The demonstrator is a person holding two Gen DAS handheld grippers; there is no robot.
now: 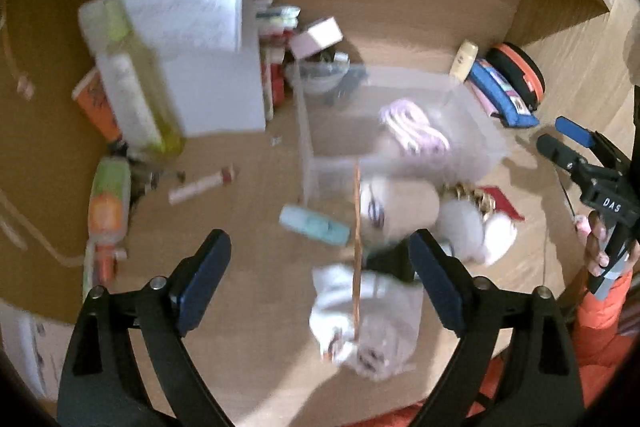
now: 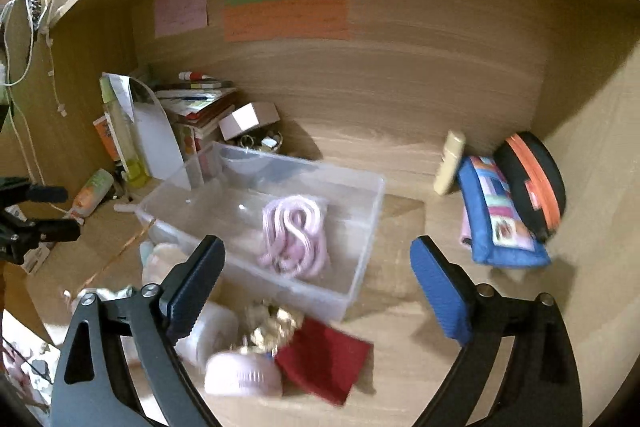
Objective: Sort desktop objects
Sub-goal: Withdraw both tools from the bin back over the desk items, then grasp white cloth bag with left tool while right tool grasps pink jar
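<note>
Left wrist view gives us the left claw (image 1: 320, 279) with its fingers spread wide and nothing between them, hovering over a cluster of soft white items (image 1: 364, 319) on the wooden surface (image 1: 248, 307). A thin wooden stick (image 1: 357, 251) runs across that cluster toward the clear plastic bin (image 1: 312, 147), and a pale teal tube (image 1: 314, 225) lies just left of the stick. Motion blur softens most of this view, so we cannot name the white items more closely.

From the right wrist view we see the right claw (image 2: 316, 287), also spread apart and holding nothing, above the near edge of the clear plastic bin (image 2: 360, 283). Inside the bin lies a coiled pink cord (image 2: 294, 235). Just in front of the bin, on the surface (image 2: 400, 367), we find a dark red cloth (image 2: 324, 363), a gold-coloured crumpled thing (image 2: 272, 323) touching it, and a round white and lilac object (image 2: 242, 375) beside them.

To the right of the bin a blue patterned pouch (image 2: 500, 211) leans by a black and orange round case (image 2: 532, 183), with a cream bottle (image 2: 450, 163) near them. At the far left, a stack of books (image 2: 196, 107), a small white box (image 2: 248, 119) and a yellow-green bottle (image 2: 124, 143) stand against the wall.
</note>
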